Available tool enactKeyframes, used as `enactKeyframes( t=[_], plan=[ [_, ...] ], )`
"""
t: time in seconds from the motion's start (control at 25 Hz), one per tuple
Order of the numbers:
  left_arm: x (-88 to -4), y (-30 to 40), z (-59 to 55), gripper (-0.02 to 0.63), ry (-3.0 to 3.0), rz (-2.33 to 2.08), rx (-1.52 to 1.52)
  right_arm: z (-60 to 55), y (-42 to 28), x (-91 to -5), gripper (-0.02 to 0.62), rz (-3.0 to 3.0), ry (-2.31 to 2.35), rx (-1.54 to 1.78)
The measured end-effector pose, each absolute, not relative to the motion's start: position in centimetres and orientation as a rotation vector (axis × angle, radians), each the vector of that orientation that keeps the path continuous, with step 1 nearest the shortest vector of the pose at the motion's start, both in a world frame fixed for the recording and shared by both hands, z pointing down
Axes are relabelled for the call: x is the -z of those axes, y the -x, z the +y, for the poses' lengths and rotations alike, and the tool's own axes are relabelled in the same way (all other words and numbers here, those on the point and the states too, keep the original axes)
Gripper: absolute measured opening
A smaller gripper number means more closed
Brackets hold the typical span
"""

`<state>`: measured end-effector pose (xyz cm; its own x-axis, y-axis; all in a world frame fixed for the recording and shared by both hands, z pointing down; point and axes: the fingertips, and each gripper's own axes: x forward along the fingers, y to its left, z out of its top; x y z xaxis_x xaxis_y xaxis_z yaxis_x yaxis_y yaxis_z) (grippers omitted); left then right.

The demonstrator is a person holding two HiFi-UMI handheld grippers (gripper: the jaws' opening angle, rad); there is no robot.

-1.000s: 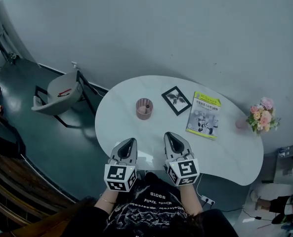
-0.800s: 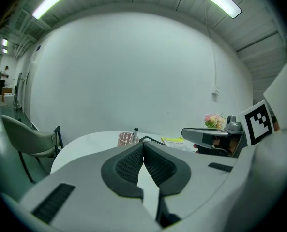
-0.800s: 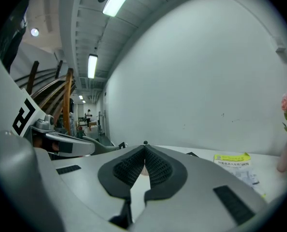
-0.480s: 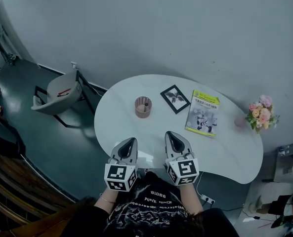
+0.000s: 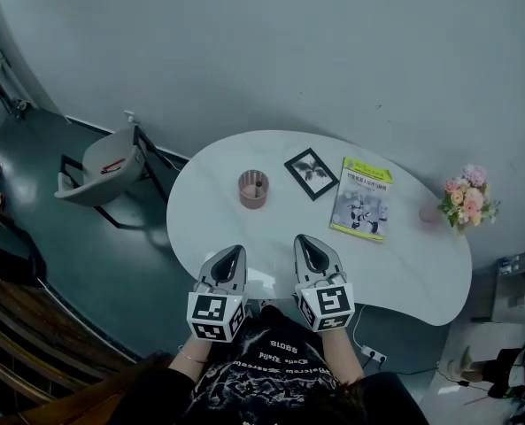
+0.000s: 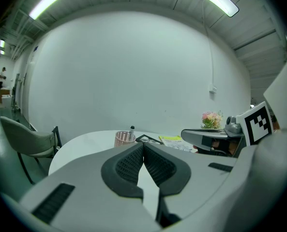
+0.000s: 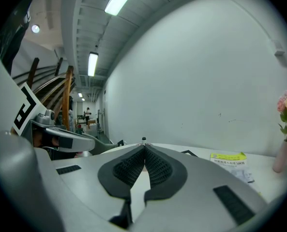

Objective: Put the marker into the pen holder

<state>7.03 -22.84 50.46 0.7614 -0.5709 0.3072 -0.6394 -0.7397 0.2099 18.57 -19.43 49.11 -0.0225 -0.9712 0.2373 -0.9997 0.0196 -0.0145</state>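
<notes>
A pink mesh pen holder (image 5: 253,189) stands on the white table (image 5: 244,228), left of centre, with a marker (image 6: 132,129) upright inside it. Its pink wall (image 6: 124,138) and the marker's tip (image 7: 143,139) show past my jaws in the gripper views. My left gripper (image 5: 233,253) and right gripper (image 5: 304,242) hover side by side over the table's near edge, well short of the holder. Both have their jaws pressed together with nothing between them.
A black picture frame (image 5: 311,173), a yellow-topped booklet (image 5: 364,197) and a vase of pink flowers (image 5: 464,200) sit on the table's right half. A grey chair (image 5: 103,165) stands on the floor at the left. The person's torso is just below the grippers.
The table and its objects have slid slightly up and left in the head view. Both grippers stay in the same place, jaws together.
</notes>
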Motion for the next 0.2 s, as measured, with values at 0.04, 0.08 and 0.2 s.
enactKeyframes(
  t=[0.04,0.08,0.2],
  plan=[
    [-50.48,-7.03,-22.84,0.021,-2.656,-0.937,-0.323,-19.43,-18.55,-49.1,0.028,-2.121,-2.076,-0.264],
    [-50.48,-7.02,-22.85,0.021,-2.655,-0.937,-0.324,-19.43,-18.53,-49.05,0.028,-2.121,-2.075,-0.261],
    [-50.38,-7.09,-22.87,0.021,-2.655,-0.937,-0.322,-19.4,-18.52,-48.89,0.028,-2.12,-2.073,-0.252]
  ],
)
